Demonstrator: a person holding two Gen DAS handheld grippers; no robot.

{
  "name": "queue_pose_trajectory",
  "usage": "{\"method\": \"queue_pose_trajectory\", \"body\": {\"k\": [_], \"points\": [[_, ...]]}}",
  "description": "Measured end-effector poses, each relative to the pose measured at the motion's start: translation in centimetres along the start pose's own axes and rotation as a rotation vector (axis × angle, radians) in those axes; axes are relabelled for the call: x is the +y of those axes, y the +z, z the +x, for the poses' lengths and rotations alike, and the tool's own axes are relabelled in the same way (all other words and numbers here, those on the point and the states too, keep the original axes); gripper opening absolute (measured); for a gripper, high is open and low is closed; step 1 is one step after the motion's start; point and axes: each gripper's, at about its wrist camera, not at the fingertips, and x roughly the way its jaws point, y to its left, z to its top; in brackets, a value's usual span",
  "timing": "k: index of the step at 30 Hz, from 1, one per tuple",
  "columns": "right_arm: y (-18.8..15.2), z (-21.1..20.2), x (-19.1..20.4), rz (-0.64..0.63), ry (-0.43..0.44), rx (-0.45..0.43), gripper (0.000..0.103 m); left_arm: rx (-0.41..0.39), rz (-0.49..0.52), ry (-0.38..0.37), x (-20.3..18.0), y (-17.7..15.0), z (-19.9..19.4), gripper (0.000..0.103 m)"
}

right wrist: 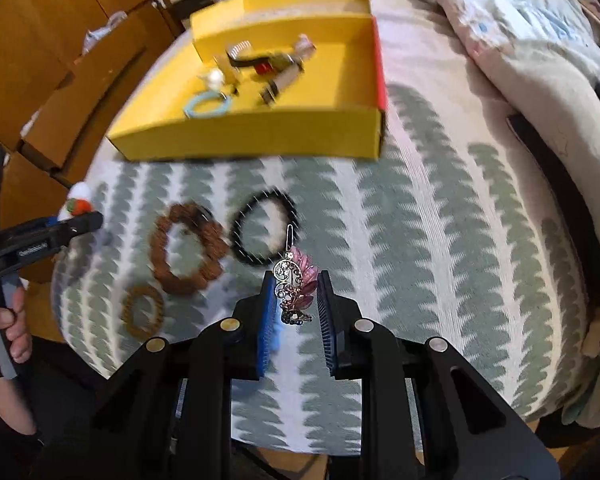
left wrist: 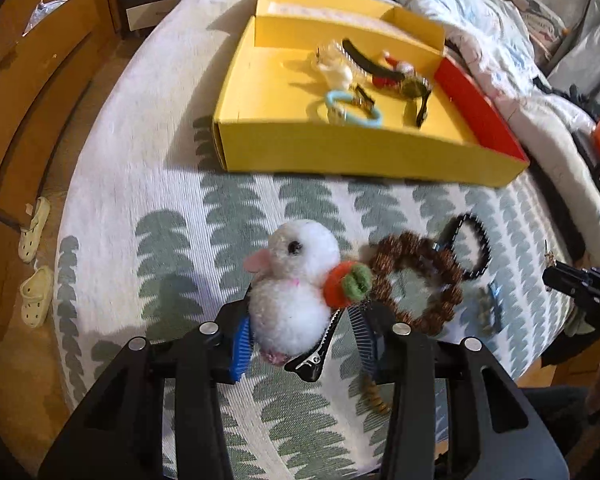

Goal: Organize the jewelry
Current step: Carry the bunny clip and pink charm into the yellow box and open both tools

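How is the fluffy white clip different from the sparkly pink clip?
The fluffy white clip is a soft pompom animal with an orange felt carrot; the sparkly pink clip is thin metal set with pink stones. The fluffy white clip looks much fatter. It sits in the left tool; the sparkly pink clip sits in the right tool. Both are held above the bedspread.

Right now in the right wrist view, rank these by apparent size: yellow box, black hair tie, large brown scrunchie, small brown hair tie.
1. yellow box
2. large brown scrunchie and black hair tie: look alike and are blurred, so unranked
3. small brown hair tie
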Motion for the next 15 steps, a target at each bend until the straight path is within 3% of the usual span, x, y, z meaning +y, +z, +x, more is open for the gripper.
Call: {"method": "queue_pose_trajectory", "body": {"k": [9,15], "points": [[6.3,-1.9,3.3,-0.051,0.084,-0.087,0.022,-0.083,-0.038,-0.029,-0.4,4.7,-1.9,0.043],[11.0,0.4,3.9,-0.061,0.048,-0.061,0.022,-0.087,-0.047,-0.033,-1.1,9.2,0.0,0.043]]}}
